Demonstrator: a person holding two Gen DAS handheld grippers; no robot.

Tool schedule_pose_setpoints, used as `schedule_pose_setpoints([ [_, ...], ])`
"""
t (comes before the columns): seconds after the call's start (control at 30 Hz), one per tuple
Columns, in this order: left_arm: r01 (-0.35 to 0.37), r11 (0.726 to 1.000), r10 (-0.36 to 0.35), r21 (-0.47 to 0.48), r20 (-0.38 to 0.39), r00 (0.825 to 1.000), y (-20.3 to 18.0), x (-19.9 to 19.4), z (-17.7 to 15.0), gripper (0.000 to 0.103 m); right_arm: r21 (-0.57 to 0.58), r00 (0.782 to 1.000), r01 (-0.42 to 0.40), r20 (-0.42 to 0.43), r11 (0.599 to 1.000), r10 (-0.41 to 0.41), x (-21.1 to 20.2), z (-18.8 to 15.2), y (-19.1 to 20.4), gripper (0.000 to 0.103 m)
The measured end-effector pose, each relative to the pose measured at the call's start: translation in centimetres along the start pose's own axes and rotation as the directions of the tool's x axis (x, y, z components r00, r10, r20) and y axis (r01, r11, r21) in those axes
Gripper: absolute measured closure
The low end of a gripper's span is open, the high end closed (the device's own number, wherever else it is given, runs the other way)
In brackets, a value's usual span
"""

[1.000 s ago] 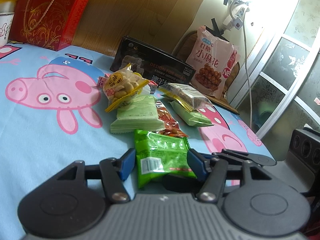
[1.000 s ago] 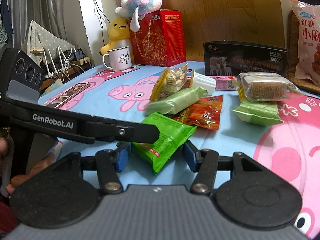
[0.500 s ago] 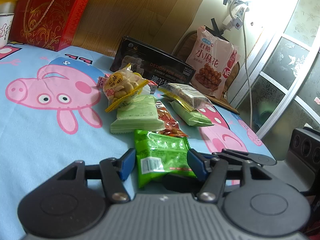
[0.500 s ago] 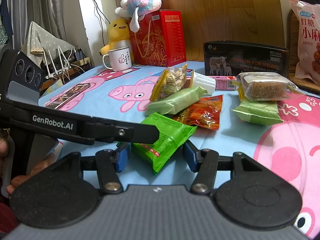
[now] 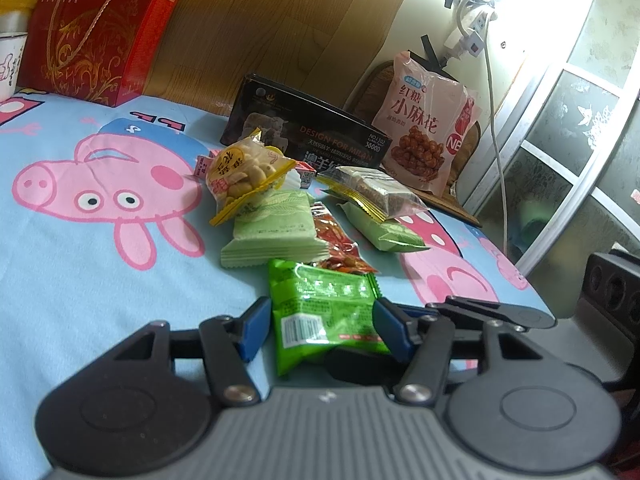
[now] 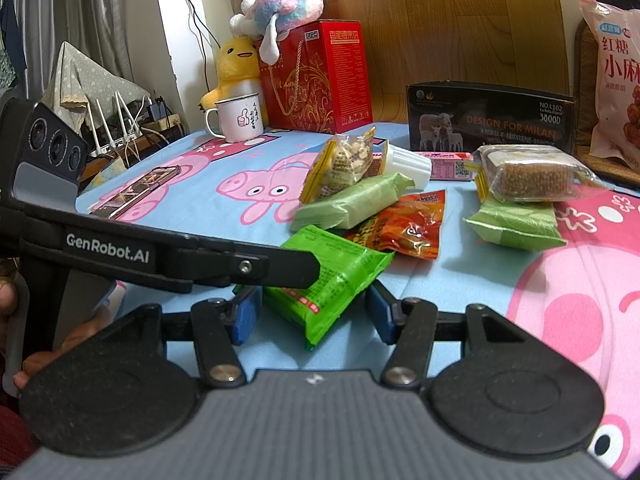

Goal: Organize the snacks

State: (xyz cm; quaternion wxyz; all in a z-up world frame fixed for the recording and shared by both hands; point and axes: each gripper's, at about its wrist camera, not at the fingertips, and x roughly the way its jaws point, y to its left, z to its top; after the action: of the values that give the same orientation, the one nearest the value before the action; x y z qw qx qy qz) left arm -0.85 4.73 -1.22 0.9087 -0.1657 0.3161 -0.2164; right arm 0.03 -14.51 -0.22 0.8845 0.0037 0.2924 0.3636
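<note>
I squeeze my left gripper's point(image 5: 318, 326) closing fingers squarely onto the green snack packet point(image 5: 324, 312) at twelve o'clock; my right gripper point(image 6: 310, 314) idles unclenched.

We see the left gripper point(image 5: 318, 326) as a ribbed grey body with two round black discs, black link arms pinned by silver screws, and blue pads on its fingers point(image 5: 253, 326). The right gripper point(image 6: 312, 314) has the same grey ribbed housing, black discs, silver screws and blue-padded fingers point(image 6: 245, 314). In the right wrist view the left unit's black side carries white "GenRobot.AI" lettering, three round lenses and a small screw, with a hand point(image 6: 60, 344) around its handle.
</note>
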Motion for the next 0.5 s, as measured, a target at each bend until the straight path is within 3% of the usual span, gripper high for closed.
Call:
schedule_pose_setpoints([
  [0.2,-0.006,1.0,0.006,-0.013,0.0,1.0,0.0,0.0,-0.1,0.055,-0.028,1.0,0.019,0.01,0.999,-0.019,-0.1,-0.1,0.4,0.045],
  [0.5,0.033,0.999,-0.032,0.007,-0.023,0.999,-1.4,0.8,0.0,0.056,-0.021,0.998,0.058,0.033,0.998,-0.057,-1.5,-0.7,0.1,0.045],
])
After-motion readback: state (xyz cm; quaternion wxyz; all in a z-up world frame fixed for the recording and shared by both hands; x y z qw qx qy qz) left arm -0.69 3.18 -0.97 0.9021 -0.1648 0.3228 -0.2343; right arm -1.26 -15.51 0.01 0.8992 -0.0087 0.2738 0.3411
